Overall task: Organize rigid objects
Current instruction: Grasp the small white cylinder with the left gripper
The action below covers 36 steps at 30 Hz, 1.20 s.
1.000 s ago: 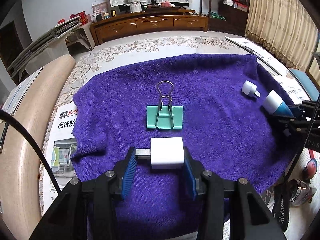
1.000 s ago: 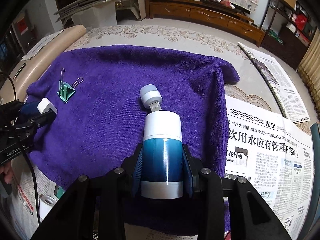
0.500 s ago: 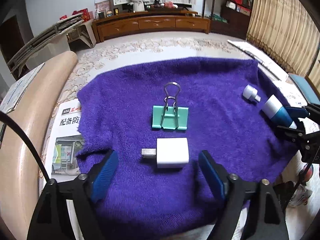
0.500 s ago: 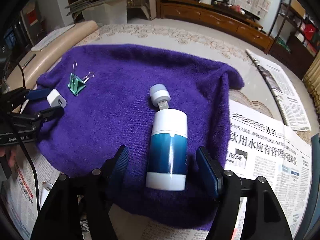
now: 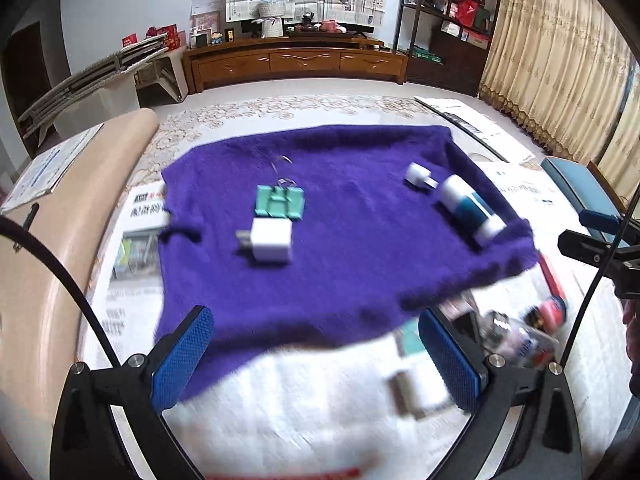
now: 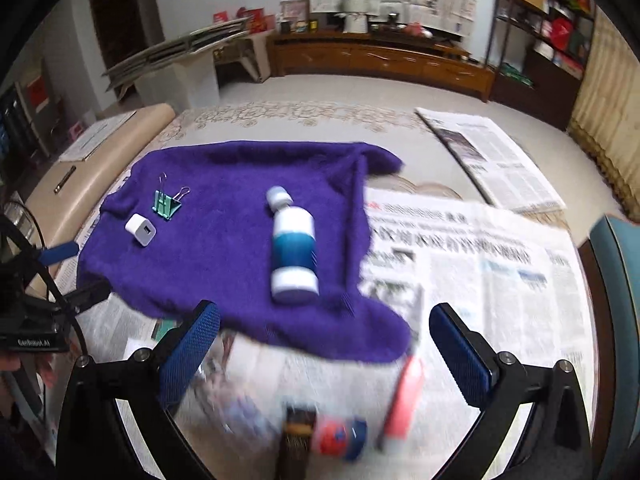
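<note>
Open towel [image 6: 224, 264] lies between charger [image 6: 141, 230] and bottle [image 6: 294, 256]; clip [image 6: 166, 204] beside charger.

near clutter [image 6: 340, 436] motion-blurred, newspaper print [image 5: 320, 400] unreadable

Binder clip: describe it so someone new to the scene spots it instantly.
Find the purple towel spread over newspapers. Near its left side lie two small items, close together: a white charger cube and, just beyond it, the binder clip. It is the only mint-green piece, with two silver wire handles.
</note>
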{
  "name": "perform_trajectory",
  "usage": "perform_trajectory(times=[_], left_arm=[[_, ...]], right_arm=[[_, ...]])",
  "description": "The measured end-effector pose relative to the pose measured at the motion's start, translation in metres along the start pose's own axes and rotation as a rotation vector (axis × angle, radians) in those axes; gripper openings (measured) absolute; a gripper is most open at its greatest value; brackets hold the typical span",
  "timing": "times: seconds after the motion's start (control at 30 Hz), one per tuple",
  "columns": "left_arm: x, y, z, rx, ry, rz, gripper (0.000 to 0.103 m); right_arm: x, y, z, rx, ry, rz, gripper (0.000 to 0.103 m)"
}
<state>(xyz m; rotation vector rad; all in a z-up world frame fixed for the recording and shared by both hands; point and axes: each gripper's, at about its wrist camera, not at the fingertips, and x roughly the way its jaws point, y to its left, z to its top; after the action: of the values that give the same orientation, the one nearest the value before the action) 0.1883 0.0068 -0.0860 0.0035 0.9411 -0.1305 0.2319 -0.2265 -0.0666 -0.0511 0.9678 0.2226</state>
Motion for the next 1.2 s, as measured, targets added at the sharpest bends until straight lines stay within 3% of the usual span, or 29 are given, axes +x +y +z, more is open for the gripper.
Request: perform_trajectory(times=[0.2,0.53,0.8,0.87,0.93,1.07,1.2], left_arm=[[0.002,-0.022,-0.024,-0.030,0.033,-0.028,0.103],[0.023,-0.052,-0.051,-0.015,0.057,0.038,0.101],[0.023,-0.054,-0.062,-0.032,0.029,0.085,0.088],[0.020,-0.054,-0.064,-0.031,0.015,0.084,0.082],[0.017,-0.055,-0.064,-0.038,0.001,0.085,0.068],[0.016,-0.057,-0.064,-0.039,-0.009,0.080,0.065],[0.018,-0.061,-0.061,-0.027,-0.023,0.067,0.049]], right_arm=[[-0.025,-0.029,-0.037,0.096,-0.014,-0.038,0.103],[-0.040,-0.075,-0.080,0.196,-0.005,-0.056,0.103],[-0.051,-0.085,-0.087,0.218,-0.020,-0.044,0.103],[-0.052,-0.084,-0.088,0.215,-0.020,-0.040,0.103],[-0.050,-0.082,-0.089,0.209,-0.014,-0.038,0.103],[-0.047,-0.077,-0.090,0.190,-0.003,-0.036,0.103],[-0.045,-0.073,-0.090,0.178,0.004,-0.029,0.103]])
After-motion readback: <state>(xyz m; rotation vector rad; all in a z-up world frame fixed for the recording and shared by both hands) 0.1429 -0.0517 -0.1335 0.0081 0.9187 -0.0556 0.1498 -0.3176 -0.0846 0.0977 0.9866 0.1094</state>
